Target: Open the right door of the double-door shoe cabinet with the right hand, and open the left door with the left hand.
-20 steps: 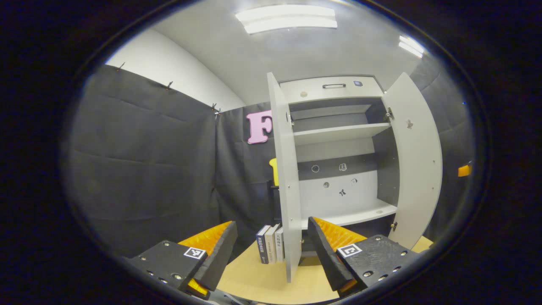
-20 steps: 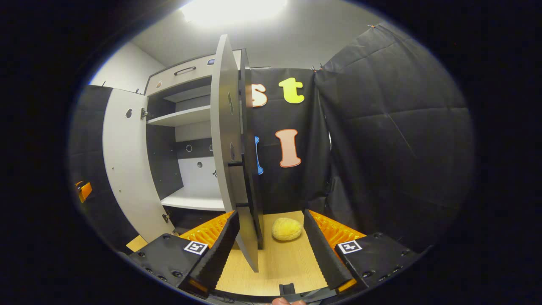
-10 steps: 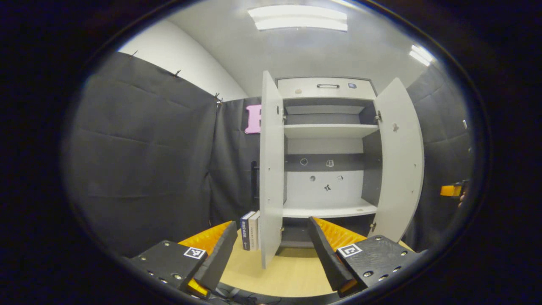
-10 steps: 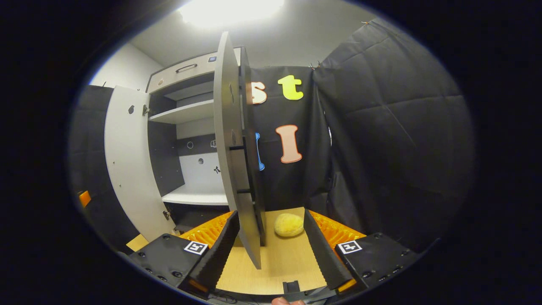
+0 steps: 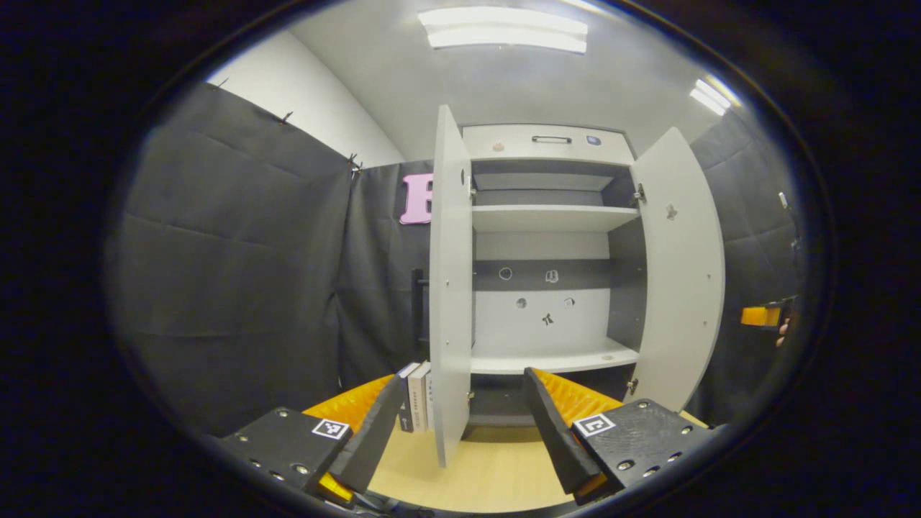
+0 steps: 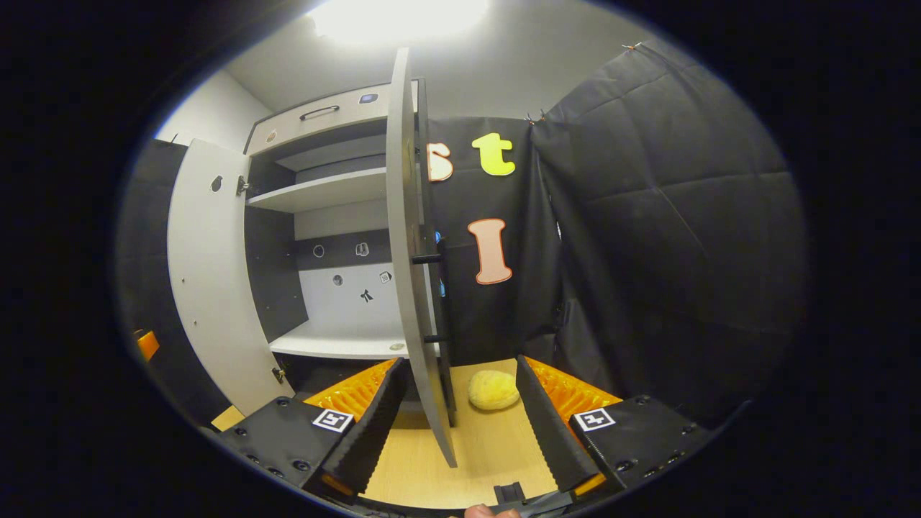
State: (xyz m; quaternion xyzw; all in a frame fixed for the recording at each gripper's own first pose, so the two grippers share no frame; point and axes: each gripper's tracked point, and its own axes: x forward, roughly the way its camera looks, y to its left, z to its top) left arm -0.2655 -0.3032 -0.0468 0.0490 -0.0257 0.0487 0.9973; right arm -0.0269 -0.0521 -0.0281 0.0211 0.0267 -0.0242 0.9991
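Doors of the shoe cabinet (image 5: 550,147) both stood swung wide, and the cabinet itself sat at the back of the pale wooden surface (image 5: 489,475) against the black cloth. In the left gripper view the left door (image 5: 450,288) came out edge-on between the spread fingers of the left gripper (image 5: 460,424), whose jaws were open and held nothing; the right door (image 5: 680,273) hung open at the far side. Small stickers dotted the cabinet's back panel, too small to read, and the square markers on the gripper bodies carried only a coded pattern.

Books (image 5: 416,396) stood upright on the surface just beside the left door's lower edge, their spine lettering too fine to make out. Far to the right in that view, part of the other gripper and a bit of a hand (image 5: 781,334) peeked in.

The right gripper view gave the other angle: the right door (image 6: 414,273) ran edge-on up the middle, its dark bar handle (image 6: 440,302) on the outer face, between the parted fingers of the right gripper (image 6: 460,424), jaws open and apart from the door. A yellow sponge-like lump (image 6: 493,389) lay on the surface beyond, near the cloth. The left door (image 6: 209,288) showed broadside there.
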